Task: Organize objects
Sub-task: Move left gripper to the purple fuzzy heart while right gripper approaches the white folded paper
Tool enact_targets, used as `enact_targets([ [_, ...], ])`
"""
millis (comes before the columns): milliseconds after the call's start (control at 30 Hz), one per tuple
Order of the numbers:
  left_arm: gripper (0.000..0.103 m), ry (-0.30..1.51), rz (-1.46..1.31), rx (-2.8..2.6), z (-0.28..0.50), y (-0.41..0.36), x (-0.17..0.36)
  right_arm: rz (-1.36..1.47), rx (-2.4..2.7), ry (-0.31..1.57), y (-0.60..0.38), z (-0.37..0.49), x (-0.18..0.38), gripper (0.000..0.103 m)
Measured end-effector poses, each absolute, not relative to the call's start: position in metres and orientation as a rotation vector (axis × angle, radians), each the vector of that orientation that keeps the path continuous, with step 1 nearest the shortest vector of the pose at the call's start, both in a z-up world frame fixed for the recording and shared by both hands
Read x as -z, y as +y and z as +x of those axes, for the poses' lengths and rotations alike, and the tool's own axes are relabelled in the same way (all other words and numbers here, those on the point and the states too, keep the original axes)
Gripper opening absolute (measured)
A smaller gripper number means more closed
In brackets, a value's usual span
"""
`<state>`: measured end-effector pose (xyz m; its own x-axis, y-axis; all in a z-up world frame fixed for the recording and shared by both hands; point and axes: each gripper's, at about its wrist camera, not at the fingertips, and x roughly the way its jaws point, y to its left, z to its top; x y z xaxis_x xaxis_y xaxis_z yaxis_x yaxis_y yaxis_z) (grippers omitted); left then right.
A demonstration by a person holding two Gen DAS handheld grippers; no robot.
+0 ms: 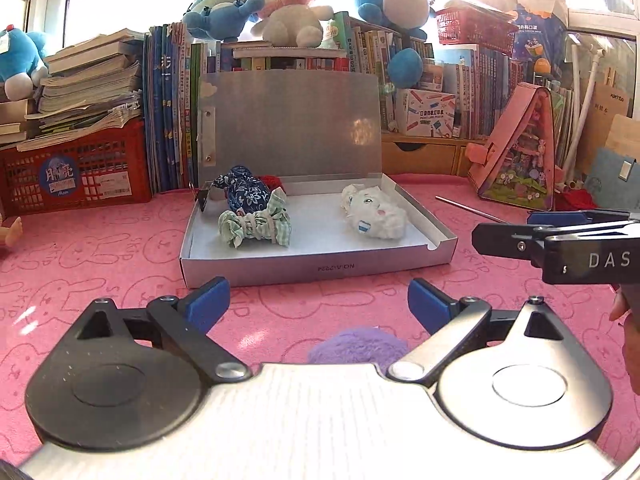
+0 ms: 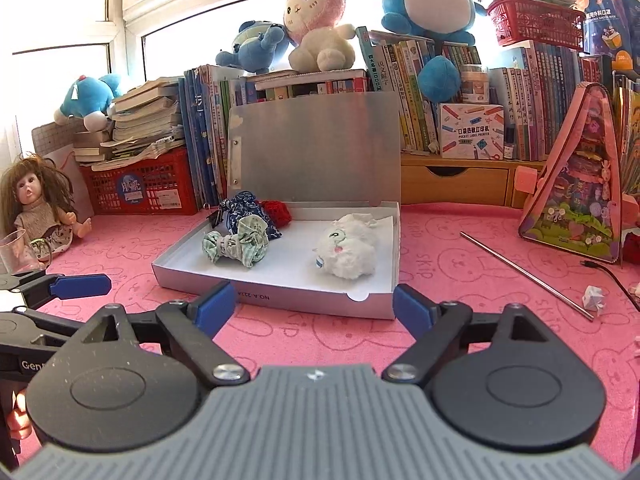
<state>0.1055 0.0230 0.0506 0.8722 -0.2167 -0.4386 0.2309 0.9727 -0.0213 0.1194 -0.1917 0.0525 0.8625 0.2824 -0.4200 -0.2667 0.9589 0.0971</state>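
An open silver box (image 1: 280, 270) (image 2: 256, 292) lies on the pink mat with its lid standing up. Inside are a green checked cloth bundle (image 1: 256, 226) (image 2: 236, 246), a dark blue floral pouch (image 1: 244, 194) (image 2: 248, 210), a red knitted item (image 2: 278, 210) and a white fluffy toy (image 1: 376, 212) (image 2: 346, 252). My left gripper (image 1: 318, 306) is open and empty just in front of the box, with a purple fluffy thing (image 1: 358, 346) on the mat below it. My right gripper (image 2: 314, 308) is open and empty at the box's front edge.
A thin metal rod (image 2: 528, 276) and a crumpled paper bit (image 2: 592, 298) lie on the mat at the right. A pink triangular case (image 2: 580, 184), a doll (image 2: 36, 204), a clear cup (image 2: 18, 252), red baskets, books and plush toys line the back.
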Motion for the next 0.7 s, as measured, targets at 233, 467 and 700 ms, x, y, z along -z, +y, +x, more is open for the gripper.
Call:
enact_targets([
  [233,0.098,0.454,0.007,0.254,0.074,0.025,-0.043,0.020,-0.276,0.446,-0.199,0.093,-0.043,0.092],
  [467,0.098,0.469,0.030,0.269,0.055,0.018,-0.029,-0.026,-0.268,0.456,-0.200,0.068,-0.030,0.092],
  [700,0.098,0.516,-0.040,0.250,0.076,0.025,-0.023,-0.055,-0.314,0.482,-0.192,0.055,-0.016,0.092],
])
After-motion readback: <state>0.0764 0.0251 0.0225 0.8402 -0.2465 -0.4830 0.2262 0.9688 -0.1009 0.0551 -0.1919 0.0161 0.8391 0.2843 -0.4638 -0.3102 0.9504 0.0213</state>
